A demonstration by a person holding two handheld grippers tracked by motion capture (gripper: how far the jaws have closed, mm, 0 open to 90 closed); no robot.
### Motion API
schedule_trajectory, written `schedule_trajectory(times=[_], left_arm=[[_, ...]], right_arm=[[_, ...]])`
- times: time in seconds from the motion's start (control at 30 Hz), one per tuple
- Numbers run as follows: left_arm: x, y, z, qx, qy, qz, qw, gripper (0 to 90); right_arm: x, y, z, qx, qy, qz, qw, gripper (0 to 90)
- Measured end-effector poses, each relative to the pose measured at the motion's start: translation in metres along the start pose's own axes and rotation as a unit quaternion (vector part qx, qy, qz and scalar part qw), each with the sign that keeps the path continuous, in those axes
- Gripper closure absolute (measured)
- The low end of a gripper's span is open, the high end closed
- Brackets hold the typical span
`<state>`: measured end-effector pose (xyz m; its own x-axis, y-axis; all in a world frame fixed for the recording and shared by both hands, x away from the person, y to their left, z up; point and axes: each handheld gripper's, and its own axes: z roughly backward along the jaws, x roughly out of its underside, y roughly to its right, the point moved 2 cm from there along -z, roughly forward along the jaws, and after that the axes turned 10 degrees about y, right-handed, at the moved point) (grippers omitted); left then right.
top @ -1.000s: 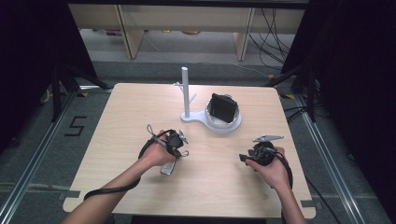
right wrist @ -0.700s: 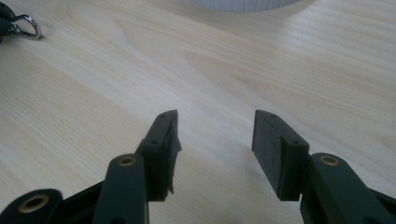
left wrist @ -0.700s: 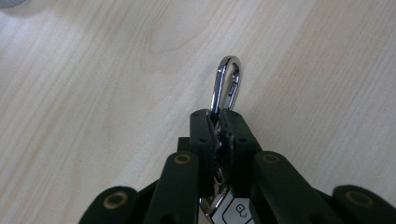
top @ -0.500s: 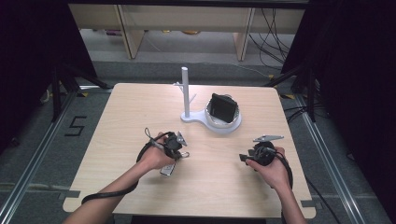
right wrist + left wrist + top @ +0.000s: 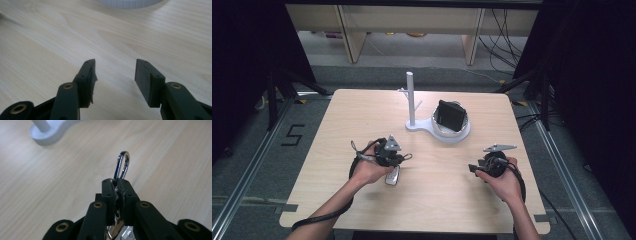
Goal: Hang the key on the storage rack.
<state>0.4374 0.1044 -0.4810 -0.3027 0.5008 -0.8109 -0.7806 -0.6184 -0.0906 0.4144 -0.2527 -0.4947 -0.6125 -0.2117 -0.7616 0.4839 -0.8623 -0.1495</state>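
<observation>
- High view: your left gripper (image 5: 393, 159) sits near the middle of the table (image 5: 337, 120), holding a silvery key-ring piece (image 5: 392, 176) whose lower end hangs toward the wood. Compared with a second ago, that hand has barely shifted, so my guess is the catch is being steadied, not carried yet. Your right gripper (image 5: 477, 168) rests low on the right, well apart. Beyond both stands a white stand (image 5: 411, 100) with a dish (image 5: 452, 134) holding a dark object (image 5: 451, 116) that is too small to identify.
- Left gripper view: the jaws are pressed together on a metal clasp (image 5: 122, 166), whose loop stands up above the tips. What dangles below them is cut off at the bottom edge. The stand's base (image 5: 47, 133) is blurred at top left.
- Right gripper view: your right gripper (image 5: 115, 72) is spread, nothing between the jaws, bare wood beneath. The dish's rim (image 5: 130, 3) is clipped at the top.
</observation>
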Motion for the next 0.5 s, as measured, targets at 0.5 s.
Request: schedule_trajectory(times=[0.5], left_arm=[[-0.009,-0.022,0.026,-0.058,0.122,0.060,0.9890,83.5]], right_arm=[[0.001,-0.001,0.000,0.010,0.005,0.006,0.9999,52.0]])
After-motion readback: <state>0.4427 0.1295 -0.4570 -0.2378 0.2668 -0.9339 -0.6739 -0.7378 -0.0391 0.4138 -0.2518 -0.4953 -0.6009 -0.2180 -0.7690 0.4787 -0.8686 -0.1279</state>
